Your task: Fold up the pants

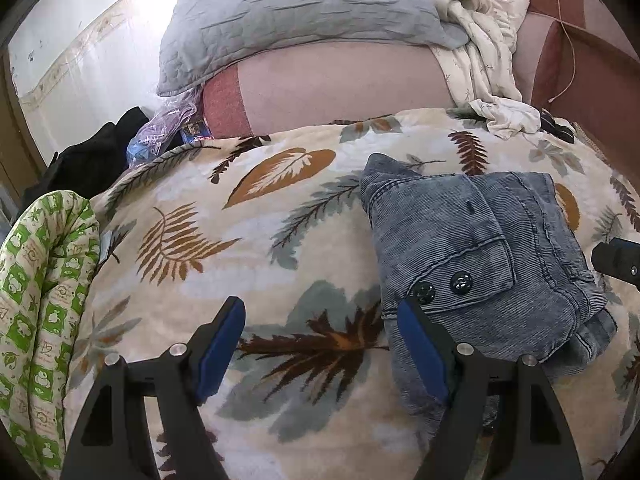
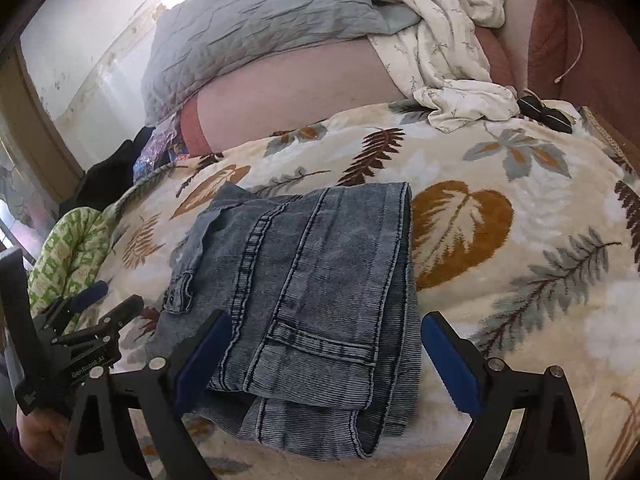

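Observation:
The folded blue-grey denim pants (image 1: 480, 240) lie as a compact stack on a leaf-print blanket (image 1: 240, 240). My left gripper (image 1: 320, 304) is open just left of the stack. Its right blue pad (image 1: 420, 348) overlaps the pants' left edge below two dark buttons, and only blanket shows between its fingers. In the right wrist view my right gripper (image 2: 326, 316) is open wide over the near end of the pants (image 2: 312, 264), with its pads apart from the cloth on both sides. The left gripper (image 2: 116, 298) appears at that view's left edge.
A grey quilted pillow (image 1: 288, 12) and a crumpled white floral cloth (image 1: 480, 52) lie at the back on a pink bolster. A green patterned cushion (image 1: 44, 280) and a black garment (image 1: 92, 152) sit at the left. A small black item (image 2: 544, 114) lies back right.

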The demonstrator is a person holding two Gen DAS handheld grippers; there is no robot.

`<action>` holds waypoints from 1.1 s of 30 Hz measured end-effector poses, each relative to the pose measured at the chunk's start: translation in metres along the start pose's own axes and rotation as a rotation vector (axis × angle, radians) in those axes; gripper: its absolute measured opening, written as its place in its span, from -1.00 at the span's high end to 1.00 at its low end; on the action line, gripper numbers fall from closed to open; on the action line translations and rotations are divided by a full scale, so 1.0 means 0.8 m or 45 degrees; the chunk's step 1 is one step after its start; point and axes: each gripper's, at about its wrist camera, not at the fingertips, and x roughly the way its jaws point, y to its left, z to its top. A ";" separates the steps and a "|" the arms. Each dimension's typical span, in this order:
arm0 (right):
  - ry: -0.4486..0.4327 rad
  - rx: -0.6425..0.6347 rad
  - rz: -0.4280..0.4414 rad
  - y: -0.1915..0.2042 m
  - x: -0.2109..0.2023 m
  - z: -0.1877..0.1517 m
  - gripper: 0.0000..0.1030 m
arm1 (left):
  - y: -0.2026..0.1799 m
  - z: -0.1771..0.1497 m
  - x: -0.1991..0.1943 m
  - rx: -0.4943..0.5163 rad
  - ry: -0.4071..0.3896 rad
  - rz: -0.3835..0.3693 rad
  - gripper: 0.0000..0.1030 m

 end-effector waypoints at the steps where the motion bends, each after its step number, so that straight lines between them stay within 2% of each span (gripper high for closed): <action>1: -0.001 0.000 0.002 0.000 0.000 0.000 -0.89 | 0.000 0.000 0.000 0.000 -0.001 0.003 -0.53; 15: 0.003 0.005 -0.006 -0.003 0.004 0.002 -0.89 | 0.004 0.001 0.006 -0.006 0.013 0.004 -0.53; 26: -0.003 0.086 -0.008 -0.024 0.006 0.003 -0.89 | 0.006 -0.002 0.010 -0.001 0.027 0.022 -0.53; 33: 0.003 0.163 0.051 -0.041 0.005 0.006 -0.89 | 0.015 -0.002 0.014 -0.025 0.065 -0.033 -0.53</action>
